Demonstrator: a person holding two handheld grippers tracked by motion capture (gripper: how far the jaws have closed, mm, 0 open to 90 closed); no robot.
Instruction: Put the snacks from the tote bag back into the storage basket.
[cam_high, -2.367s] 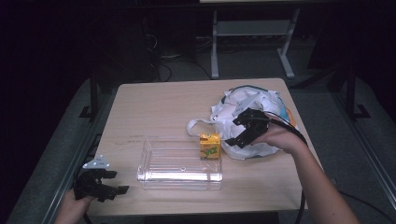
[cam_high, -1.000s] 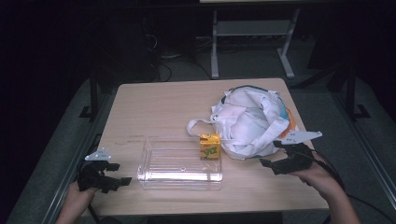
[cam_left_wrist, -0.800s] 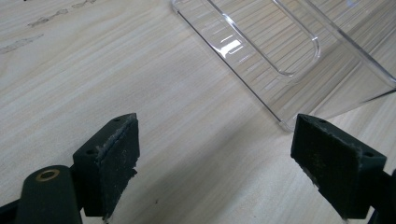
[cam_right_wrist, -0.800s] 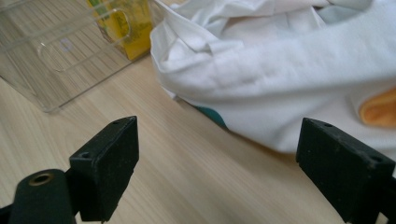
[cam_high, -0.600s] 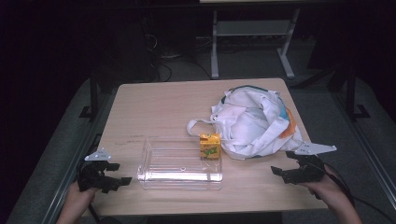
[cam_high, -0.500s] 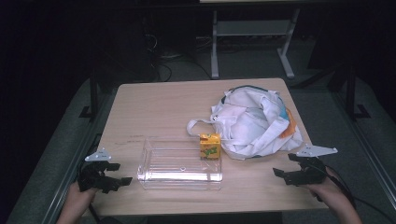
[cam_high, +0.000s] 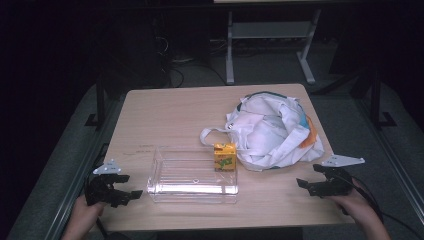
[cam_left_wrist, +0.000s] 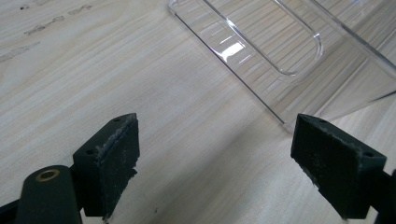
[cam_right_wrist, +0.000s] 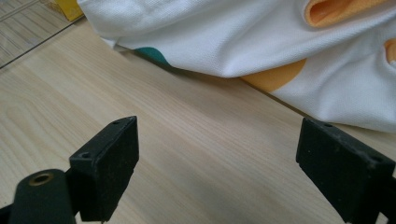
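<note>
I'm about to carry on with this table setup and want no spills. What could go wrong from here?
1. The yellow juice carton stands upright in a corner of the clear plastic container; nudging the container could tip it.
2. The white cloth bag lies close to the open right claw; its loose fabric or handle could snag.
3. The open left claw sits near the table edge, beside the container's rim.

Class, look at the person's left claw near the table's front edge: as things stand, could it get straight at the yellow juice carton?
Probably not directly. The left claw is open and empty, but the clear plastic bin lies between it and the juice carton, which stands inside the bin at its far right end. It would have to reach over the wall.
</note>
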